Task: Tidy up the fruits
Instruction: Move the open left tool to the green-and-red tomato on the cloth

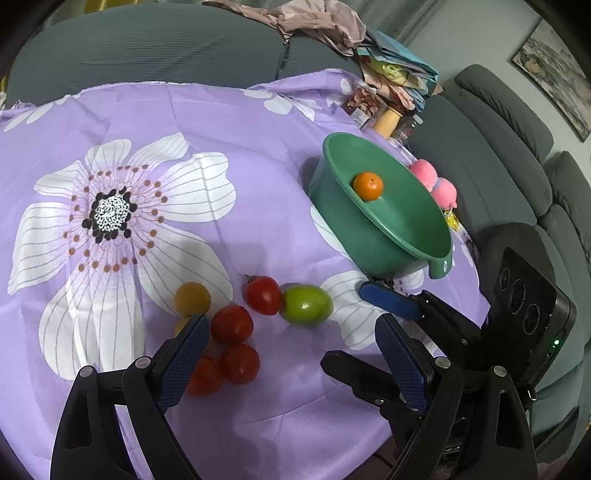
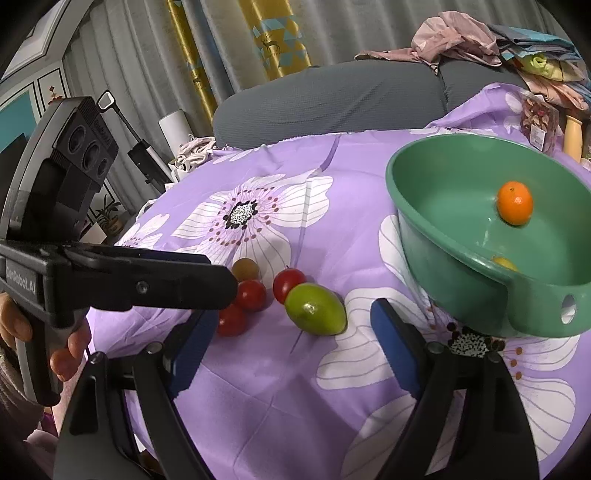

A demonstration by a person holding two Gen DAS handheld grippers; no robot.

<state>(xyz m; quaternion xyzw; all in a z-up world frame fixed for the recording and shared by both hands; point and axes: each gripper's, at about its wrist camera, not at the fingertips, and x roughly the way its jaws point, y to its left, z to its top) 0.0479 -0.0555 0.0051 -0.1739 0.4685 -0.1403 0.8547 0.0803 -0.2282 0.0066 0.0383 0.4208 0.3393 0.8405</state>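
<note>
On the purple flowered cloth (image 1: pixel 258 155) lies a green lime (image 1: pixel 306 304) (image 2: pixel 316 308) beside several red tomatoes (image 1: pixel 232 324) (image 2: pixel 251 294) and a dull yellow fruit (image 1: pixel 192 298) (image 2: pixel 245 268). A green basin (image 1: pixel 406 236) (image 2: pixel 443 236) holds an orange (image 1: pixel 368 186) (image 2: pixel 514 202) and a small yellow fruit (image 2: pixel 505 263). My left gripper (image 1: pixel 291 330) stands open over the tomatoes, holding nothing. My right gripper (image 2: pixel 294 314) (image 1: pixel 345 325) is open, and the lime lies just beyond its tips. The left gripper's fingers (image 2: pixel 166 284) cover part of the tomato cluster.
A grey sofa (image 1: pixel 166 48) rings the table's far and right sides, with heaped clothes (image 1: pixel 325 22) on it. Jars and packets (image 1: pixel 384 118) and pink plush toys (image 1: pixel 432 177) crowd the edge behind the basin. A person's hand (image 2: pixel 70 350) grips the left tool.
</note>
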